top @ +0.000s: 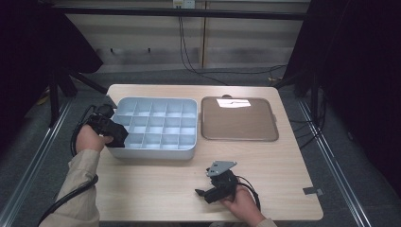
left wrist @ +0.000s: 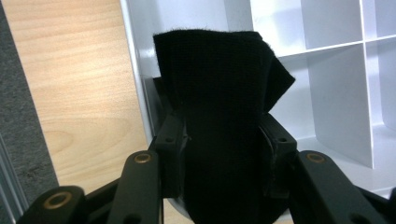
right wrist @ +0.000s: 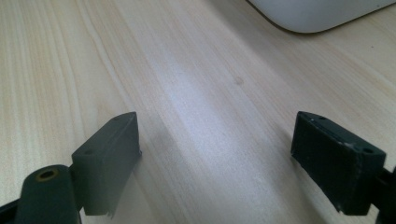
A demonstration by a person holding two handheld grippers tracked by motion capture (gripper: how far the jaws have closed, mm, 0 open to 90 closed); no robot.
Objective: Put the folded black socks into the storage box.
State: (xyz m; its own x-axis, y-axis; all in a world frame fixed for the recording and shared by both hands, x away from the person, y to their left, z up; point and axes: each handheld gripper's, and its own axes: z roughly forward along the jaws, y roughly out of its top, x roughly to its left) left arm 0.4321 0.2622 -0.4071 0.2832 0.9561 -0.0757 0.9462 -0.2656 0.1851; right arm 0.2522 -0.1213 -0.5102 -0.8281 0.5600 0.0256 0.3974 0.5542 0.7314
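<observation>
1. The left gripper (left wrist: 219,140) is clamped on a folded black felt-like strip (left wrist: 219,93), held over the near-left corner of the pale grey plastic compartment tray (top: 156,152).
2. That corner cell sits against the tray's left wall, with bare light wooden table (top: 156,189) just beyond it.
3. The right gripper (right wrist: 217,154) is spread wide and holds nothing, low over open table near the front edge.
4. A brown flat rectangular tray (top: 239,135) lies just right of the grey one; no writing is readable.
</observation>
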